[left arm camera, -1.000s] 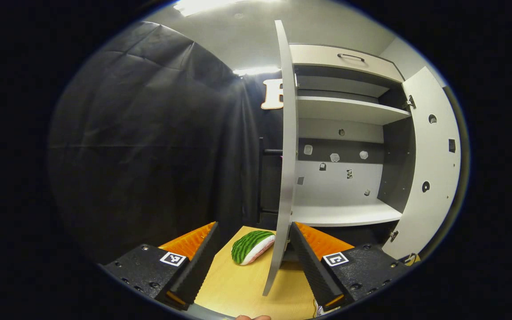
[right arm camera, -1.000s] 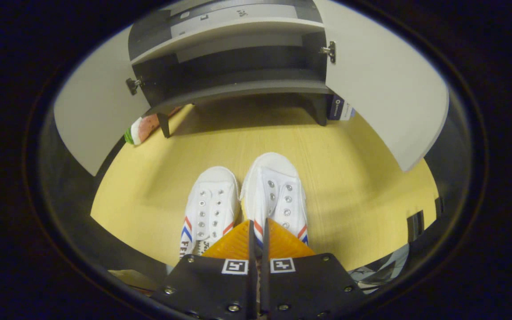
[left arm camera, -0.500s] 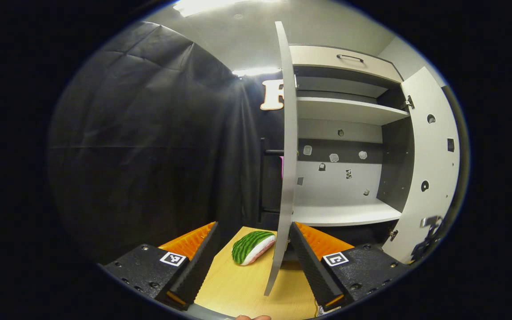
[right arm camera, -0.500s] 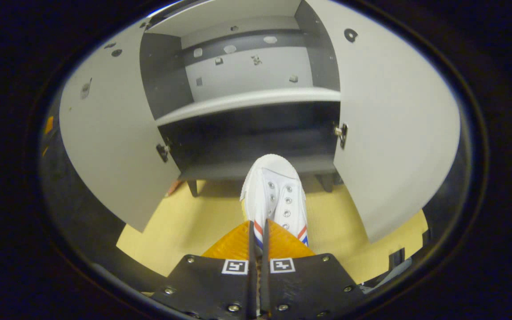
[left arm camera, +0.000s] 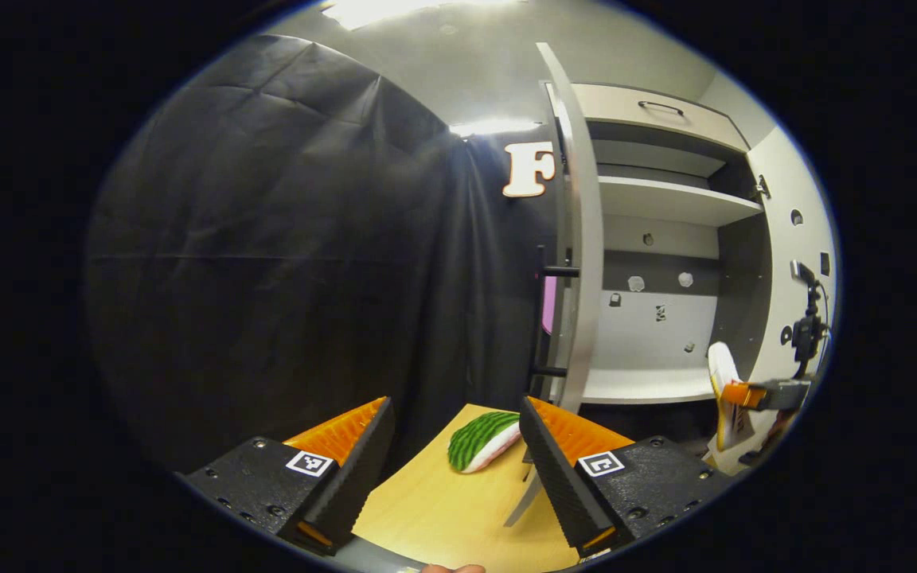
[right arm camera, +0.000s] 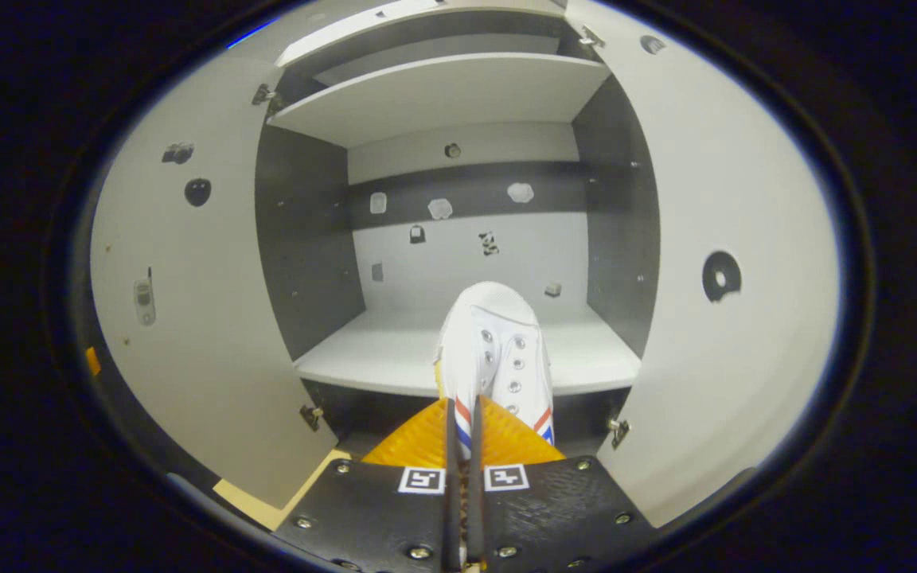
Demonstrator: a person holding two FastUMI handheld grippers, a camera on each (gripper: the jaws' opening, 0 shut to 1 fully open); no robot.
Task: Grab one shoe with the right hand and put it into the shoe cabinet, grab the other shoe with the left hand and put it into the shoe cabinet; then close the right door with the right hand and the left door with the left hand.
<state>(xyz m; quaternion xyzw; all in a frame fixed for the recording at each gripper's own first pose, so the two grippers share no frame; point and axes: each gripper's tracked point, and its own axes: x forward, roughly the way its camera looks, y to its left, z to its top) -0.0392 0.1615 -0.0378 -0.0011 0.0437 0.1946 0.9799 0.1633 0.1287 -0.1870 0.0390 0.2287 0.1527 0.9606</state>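
My right tongs [right arm camera: 462, 446] pinch the shoe [right arm camera: 494, 354] toe-first toward the shelf [right arm camera: 586, 362] for sliding in — left tongs [left arm camera: 452, 454] spread, waiting.

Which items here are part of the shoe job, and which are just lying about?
Part of the job:
- white shoe, held in the right hand-held gripper
- shoe cabinet
- left door, open
- right door, open

Lying about:
- watermelon-slice toy on the wooden table

The right gripper [right arm camera: 462, 422] is raised, its fingers pinched nearly together on the heel of a white shoe [right arm camera: 494, 350], while the left gripper [left arm camera: 450, 454] hangs low, fingers spread wide.
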